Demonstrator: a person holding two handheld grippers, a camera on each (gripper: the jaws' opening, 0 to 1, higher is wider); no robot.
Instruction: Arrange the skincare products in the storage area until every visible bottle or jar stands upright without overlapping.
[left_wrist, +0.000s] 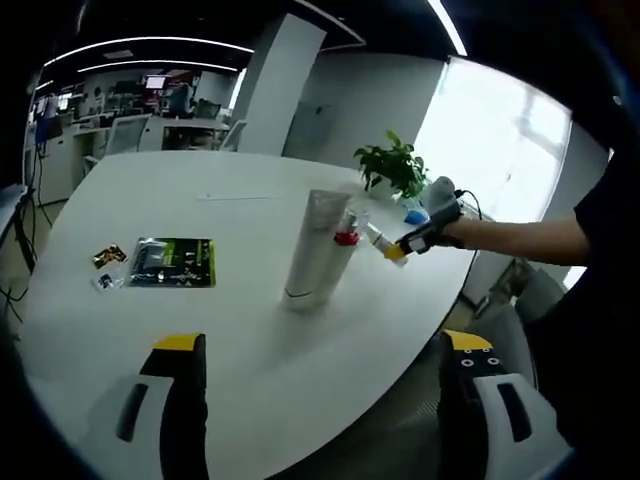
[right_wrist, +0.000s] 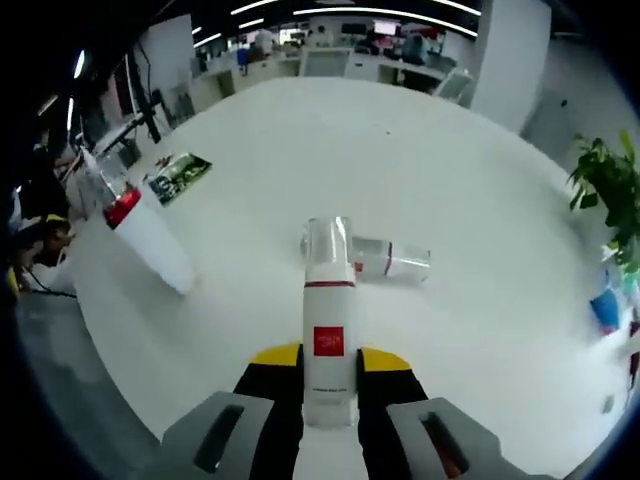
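1. Right gripper: jaws clamped on a slim white bottle with a red square label and a clear cap. The bottle points straight out along the jaws, held above the white table.
2. Left gripper: jaws spread wide, nothing between them, hovering over the near table edge.
3. In the left gripper view the right gripper comes in from the right on a person's outstretched arm, carrying its bottle just beside the big tube.
4. Large white tube stands upright near the table centre, with a small red-capped bottle right against it; can't tell if they touch. Same pair in the right gripper view at far left: tube, red cap.
5. One small clear bottle lies on its side on the table, just beyond the held bottle's cap.
6. Other items: green packet and small sachets on the left side of the table, potted plant at the far edge.
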